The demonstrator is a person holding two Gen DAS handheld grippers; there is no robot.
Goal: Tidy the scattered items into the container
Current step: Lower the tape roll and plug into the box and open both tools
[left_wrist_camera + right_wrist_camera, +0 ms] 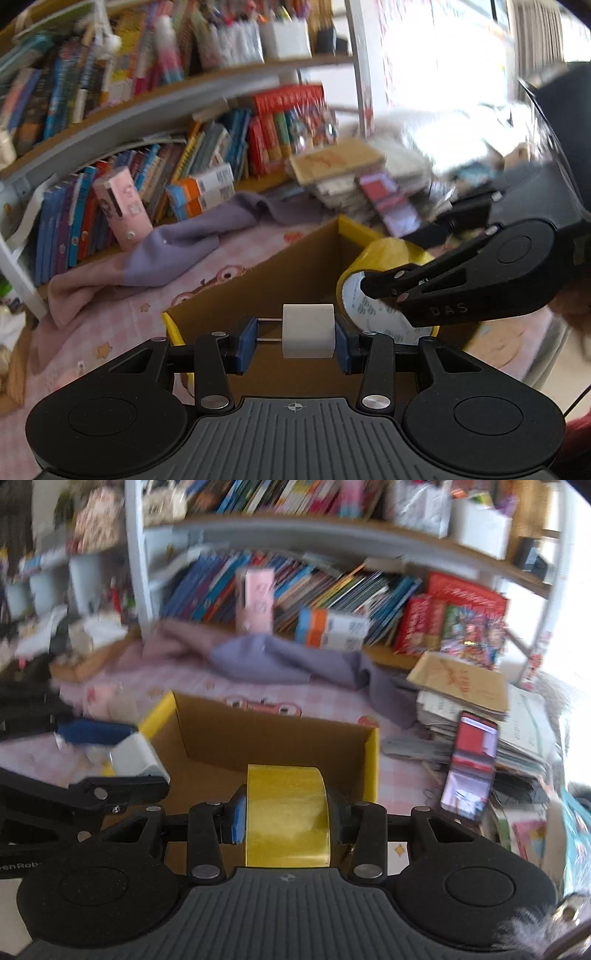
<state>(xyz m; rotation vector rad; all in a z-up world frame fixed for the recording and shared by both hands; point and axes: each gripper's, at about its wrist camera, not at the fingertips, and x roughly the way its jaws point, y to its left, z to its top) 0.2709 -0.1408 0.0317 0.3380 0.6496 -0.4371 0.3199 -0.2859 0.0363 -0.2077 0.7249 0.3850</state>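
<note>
My left claw (308,336) is clenched on a little white block (308,330), pressing its two flat sides. It looks light and hard, so it should not squash. It hangs just over the near edge of the cardboard box (295,266). The box sits open on the pink surface (122,325). My right claw (288,818) is clenched on a yellow tape roll (288,812), squeezing its flat sides. The roll's smooth round face looks slippery, so I think the sides are the best place to hold. It hangs over the box too
</note>
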